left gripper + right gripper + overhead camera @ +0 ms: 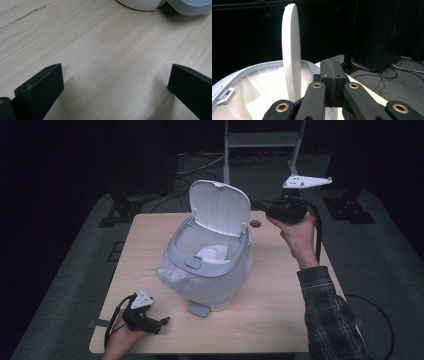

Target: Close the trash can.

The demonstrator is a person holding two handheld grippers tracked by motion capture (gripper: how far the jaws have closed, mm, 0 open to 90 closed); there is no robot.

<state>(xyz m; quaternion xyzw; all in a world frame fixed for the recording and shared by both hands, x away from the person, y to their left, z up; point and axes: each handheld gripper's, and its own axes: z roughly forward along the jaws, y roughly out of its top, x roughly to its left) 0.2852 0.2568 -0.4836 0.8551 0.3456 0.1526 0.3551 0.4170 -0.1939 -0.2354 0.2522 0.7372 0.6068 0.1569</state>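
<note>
A small white bin (pixel 186 251) with a grey rim stands mid-table, its lid (pixel 220 207) raised upright. A white bag (pixel 172 275) lines it and hangs over its sides, and crumpled white paper (pixel 212 254) lies inside. My right gripper (pixel 259 206) is held in the air just right of the lid, its jaws shut with nothing between them (pixel 332 75). In the right gripper view the lid (pixel 290 50) stands edge-on just left of the jaws, above the bin's rim (pixel 237 75). My left gripper (pixel 164 322) rests low on the table, front left of the bin, open (pixel 116 75) over bare wood.
The bin's grey foot pedal (pixel 199 308) sticks out toward the table's front and shows at the top of the left gripper view (pixel 192 6). The wooden table (pixel 280 320) has a round hole (pixel 255 224) at the back. Dark floor, cables and stand legs surround it.
</note>
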